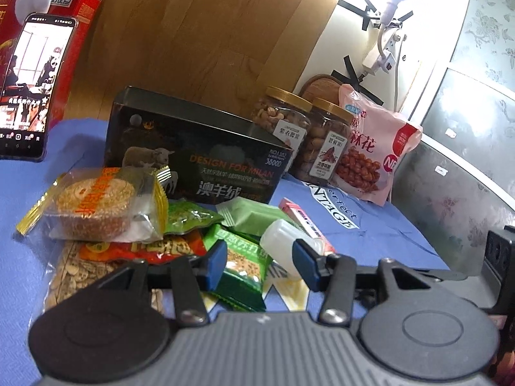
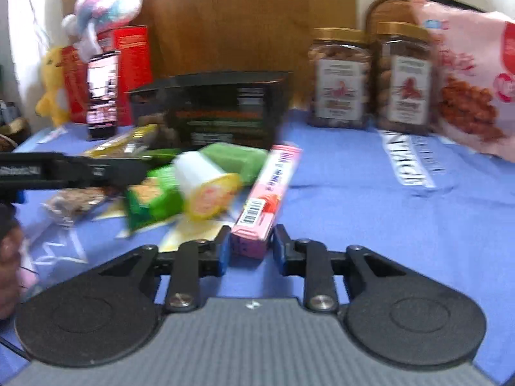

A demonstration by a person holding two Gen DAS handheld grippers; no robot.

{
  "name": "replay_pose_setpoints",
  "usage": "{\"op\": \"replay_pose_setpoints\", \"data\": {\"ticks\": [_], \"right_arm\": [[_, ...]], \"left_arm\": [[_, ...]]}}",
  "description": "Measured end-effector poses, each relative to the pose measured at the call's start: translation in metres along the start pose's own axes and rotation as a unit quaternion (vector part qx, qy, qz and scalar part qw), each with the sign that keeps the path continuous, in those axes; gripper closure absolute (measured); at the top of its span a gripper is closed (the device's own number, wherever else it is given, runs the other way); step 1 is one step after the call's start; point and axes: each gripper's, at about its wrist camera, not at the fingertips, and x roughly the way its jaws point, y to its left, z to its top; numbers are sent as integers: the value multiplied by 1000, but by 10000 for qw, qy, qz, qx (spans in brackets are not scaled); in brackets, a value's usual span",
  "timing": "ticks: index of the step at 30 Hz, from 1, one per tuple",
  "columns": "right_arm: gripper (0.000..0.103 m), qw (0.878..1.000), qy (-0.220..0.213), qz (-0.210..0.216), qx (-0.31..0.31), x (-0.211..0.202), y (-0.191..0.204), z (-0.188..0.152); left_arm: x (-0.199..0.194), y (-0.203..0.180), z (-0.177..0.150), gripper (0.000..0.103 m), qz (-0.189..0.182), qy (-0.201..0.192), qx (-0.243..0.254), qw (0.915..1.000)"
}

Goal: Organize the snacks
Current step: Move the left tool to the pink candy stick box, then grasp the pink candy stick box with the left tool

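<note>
left gripper (image 1: 257, 265) low, jaws spread wide, nothing between them, right gripper (image 2: 251, 251) low, jaws parted, not clamped

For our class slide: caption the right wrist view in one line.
Open right tongs straddle a long pink cardboard snack box on the blue cloth.

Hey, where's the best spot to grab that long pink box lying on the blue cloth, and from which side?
Grip the pink box by its long narrow sides at the near end, the one with the barcode, coming in low along its length. It lies flat on the blue cloth, pointing away, and that end already sits between the open fingers of the right claw. The far end crowds the other snacks.
</note>
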Motion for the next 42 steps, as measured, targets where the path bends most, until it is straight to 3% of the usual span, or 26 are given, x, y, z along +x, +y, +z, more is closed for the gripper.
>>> {"op": "replay_pose_setpoints", "data": {"ticks": [3,6,9,12,13,15,16,20,22,25,28,30,31,32,33,38,42], "right_arm": [[77,9992,16,127,374,-11,-19,-5],[77,9915,127,676,1101,-24,-45,-13],[77,9913,237,1049,761,-49,-56,-23],[74,9978,312,571,126,-78,-64,-37],[69,9992,280,286,46,-86,-69,-41],[56,9992,102,-367,101,-100,-80,-47],[55,9983,39,-551,204,-105,-84,-49],[55,9984,-168,-373,381,-110,-83,-54],[53,9992,-233,-278,164,-111,-72,-55],[43,9994,-243,-239,-15,-103,-68,-52],[43,9997,-160,-198,55,-99,-74,-52],[43,9998,-97,-146,72,-94,-74,-53],[46,9999,-74,-147,49,-93,-72,-54],[51,9998,-112,-170,-12,-93,-69,-53],[66,9998,-128,-128,-34,-94,-66,-53],[67,9993,-319,-156,102,-99,-60,-42],[67,9975,-705,48,-76,-102,-47,-17]], "left_arm": [[0,0,0,57,-8,-3,-3,10000],[-1,0,0,57,-28,-4,-11,10000],[-2,-1,0,57,-85,14,-14,10000],[-6,-11,1,57,-135,10,181,9997],[-9,-17,2,57,-196,-36,287,9994],[-12,-34,3,53,-395,-99,494,9979],[-11,-43,4,49,-513,-95,566,9970],[4,-78,1,42,-873,212,918,9917],[16,-92,-6,32,-849,470,1031,9899],[31,-107,-15,31,-825,826,1104,9870],[47,-112,-22,27,-537,1025,1197,9860],[56,-110,-26,30,-501,1182,1018,9865],[61,-109,-28,38,-529,1274,907,9863],[63,-109,-29,50,-584,1287,858,9862],[65,-111,-30,58,-657,1318,887,9851],[55,-116,-25,59,-604,1226,984,9857],[29,-110,0,59,-499,648,1012,9915]]}}
